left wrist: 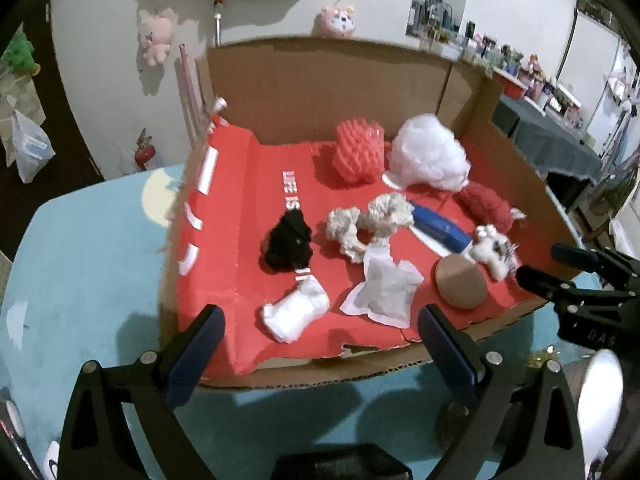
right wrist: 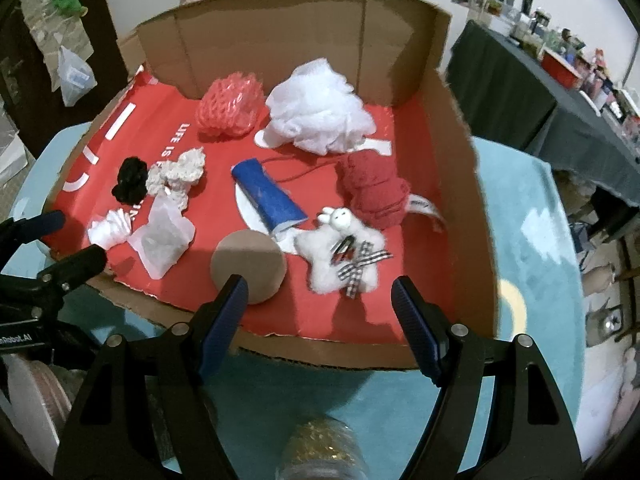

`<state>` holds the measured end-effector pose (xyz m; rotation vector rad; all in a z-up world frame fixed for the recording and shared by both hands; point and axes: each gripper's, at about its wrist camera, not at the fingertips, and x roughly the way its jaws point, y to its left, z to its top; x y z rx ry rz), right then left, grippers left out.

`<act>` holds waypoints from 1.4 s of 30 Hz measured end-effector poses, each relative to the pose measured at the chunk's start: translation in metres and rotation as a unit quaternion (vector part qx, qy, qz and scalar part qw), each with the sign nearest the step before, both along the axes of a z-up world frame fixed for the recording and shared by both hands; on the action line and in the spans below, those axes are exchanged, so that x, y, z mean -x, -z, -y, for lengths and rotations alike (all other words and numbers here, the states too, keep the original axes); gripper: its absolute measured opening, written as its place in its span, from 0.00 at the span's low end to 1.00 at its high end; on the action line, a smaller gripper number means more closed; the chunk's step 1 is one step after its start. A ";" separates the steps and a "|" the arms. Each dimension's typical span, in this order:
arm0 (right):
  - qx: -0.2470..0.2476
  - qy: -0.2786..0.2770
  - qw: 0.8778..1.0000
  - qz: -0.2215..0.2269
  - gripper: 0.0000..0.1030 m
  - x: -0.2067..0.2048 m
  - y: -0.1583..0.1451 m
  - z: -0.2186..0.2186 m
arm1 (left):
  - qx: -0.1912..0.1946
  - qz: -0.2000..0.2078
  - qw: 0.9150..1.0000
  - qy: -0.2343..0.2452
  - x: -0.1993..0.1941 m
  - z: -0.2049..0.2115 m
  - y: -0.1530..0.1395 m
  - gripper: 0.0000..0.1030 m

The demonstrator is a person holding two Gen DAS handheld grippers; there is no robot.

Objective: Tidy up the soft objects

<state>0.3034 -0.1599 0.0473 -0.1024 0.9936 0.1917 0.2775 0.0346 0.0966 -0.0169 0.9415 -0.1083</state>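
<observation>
**Soft things spread across the red-lined box, both grippers empty**

Evidently, the soft objects all lay inside the cardboard box on its red liner, which sat on a teal tabletop. At the back stood a coral mesh puff and a white bath pouf, just beside each other. Forward of them lay a red yarn ball, a blue roll, a white plush with a checked ribbon, a tan round sponge, a clear pouch, a white cloth wad, a black scrunchie and a cream knit piece.

The left gripper and the right gripper both hung at the box's near edge, jaws spread wide, holding nothing.

Whether this spread was a sorted layout or one awaiting sorting could not be told. Any grasp would go best centred on one item, closing gently so the fluff compressed without dragging neighbours; the sponge and plush nearly touched the blue roll.
</observation>
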 end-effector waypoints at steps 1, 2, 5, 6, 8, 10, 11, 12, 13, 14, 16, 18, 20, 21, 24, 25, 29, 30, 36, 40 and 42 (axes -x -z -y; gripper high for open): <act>-0.004 0.003 1.000 0.004 0.71 0.002 -0.004 0.002 | -0.002 0.009 1.000 -0.003 0.004 -0.001 -0.006 0.96; -0.010 0.005 1.000 0.010 0.71 0.004 -0.010 0.005 | -0.006 0.019 1.000 -0.004 0.010 -0.001 -0.013 0.96; -0.021 0.011 0.999 0.029 0.71 0.015 -0.031 0.014 | -0.006 0.056 0.998 -0.002 0.037 -0.003 -0.038 0.96; -0.024 0.012 0.999 0.036 0.71 0.021 -0.037 0.016 | 0.001 0.064 0.998 0.000 0.047 -0.002 -0.044 0.97; -0.031 0.013 0.998 0.056 0.71 0.037 -0.052 0.021 | 0.014 0.079 0.997 0.004 0.066 -0.003 -0.056 1.00; -0.040 0.008 0.996 0.074 0.71 0.059 -0.066 0.023 | 0.021 0.104 0.994 0.004 0.092 -0.002 -0.067 1.00; -0.043 0.006 0.996 0.081 0.72 0.069 -0.070 0.024 | 0.021 0.119 0.993 0.007 0.106 -0.001 -0.071 1.00; -0.046 0.005 0.995 0.089 0.74 0.080 -0.074 0.024 | 0.020 0.129 0.991 0.010 0.118 0.001 -0.074 1.00; -0.048 0.002 0.994 0.098 0.77 0.093 -0.078 0.025 | 0.019 0.136 0.990 0.012 0.128 0.002 -0.075 1.00; -0.050 0.000 0.993 0.107 0.82 0.105 -0.080 0.026 | 0.019 0.142 0.990 0.011 0.137 0.003 -0.075 1.00; -0.049 -0.005 0.991 0.127 0.83 0.134 -0.082 0.025 | 0.021 0.155 0.988 0.007 0.158 0.005 -0.071 1.00; -0.043 -0.005 0.989 0.143 0.85 0.155 -0.080 0.024 | 0.021 0.158 0.987 0.005 0.175 0.008 -0.063 1.00; -0.036 -0.006 0.987 0.156 0.88 0.177 -0.074 0.022 | 0.016 0.160 0.987 0.003 0.188 0.012 -0.054 1.00; -0.033 -0.007 0.986 0.161 0.88 0.188 -0.069 0.021 | 0.013 0.161 0.987 0.001 0.192 0.014 -0.050 1.00; -0.024 -0.002 0.985 0.169 0.88 0.208 -0.052 0.018 | 0.001 0.160 0.987 0.001 0.204 0.020 -0.032 1.00; -0.022 0.000 0.985 0.172 0.88 0.215 -0.046 0.018 | 0.001 0.156 0.988 0.001 0.207 0.022 -0.025 1.00; -0.008 0.005 0.986 0.165 0.88 0.223 -0.017 0.014 | 0.004 0.128 0.992 0.003 0.206 0.028 0.006 1.00; -0.009 0.005 0.987 0.161 0.88 0.224 -0.012 0.014 | 0.005 0.120 0.993 0.002 0.205 0.028 0.013 1.00; -0.022 0.016 0.993 0.114 0.88 0.218 0.033 0.015 | -0.001 0.084 0.996 -0.008 0.197 0.032 0.047 1.00; -0.016 0.027 0.995 0.098 0.88 0.213 0.052 0.015 | -0.009 0.057 0.998 -0.013 0.192 0.034 0.066 1.00; -0.012 0.032 0.995 0.092 0.88 0.210 0.060 0.016 | -0.012 0.044 0.999 -0.016 0.190 0.034 0.073 1.00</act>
